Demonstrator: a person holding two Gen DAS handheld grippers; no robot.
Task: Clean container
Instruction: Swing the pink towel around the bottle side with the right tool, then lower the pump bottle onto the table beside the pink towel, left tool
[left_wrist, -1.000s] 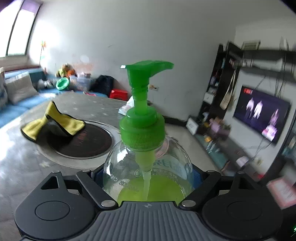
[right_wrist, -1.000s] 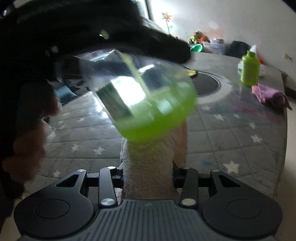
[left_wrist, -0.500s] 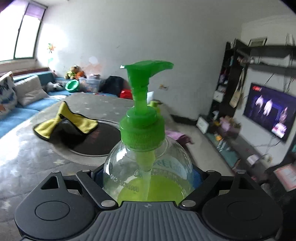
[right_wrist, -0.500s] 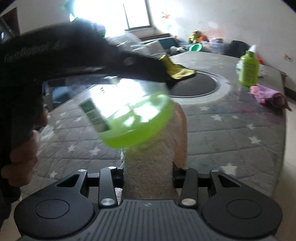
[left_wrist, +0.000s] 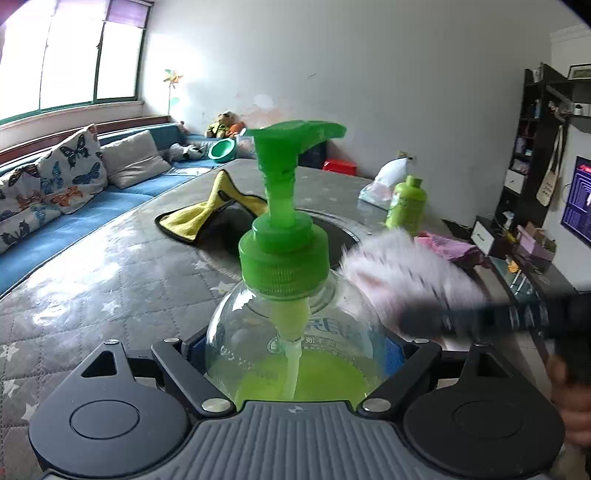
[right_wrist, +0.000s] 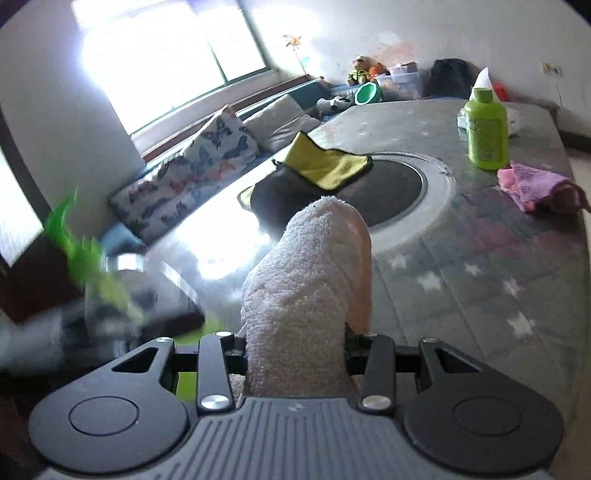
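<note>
The clear pump bottle (left_wrist: 291, 332), partly filled with green liquid, sits clamped between the jaws of the left tool (left_wrist: 295, 354), held above the grey starred counter (left_wrist: 92, 295). The right tool (right_wrist: 295, 347) is closed tight on a folded white towel (right_wrist: 310, 280), whose blurred end in the left view lies just beside the bottle's right shoulder. To wipe well, I think the towel should press flat on the glass while the left tool holds the bottle firm and upright, so the green pump head (left_wrist: 295, 144) is not knocked.
</note>
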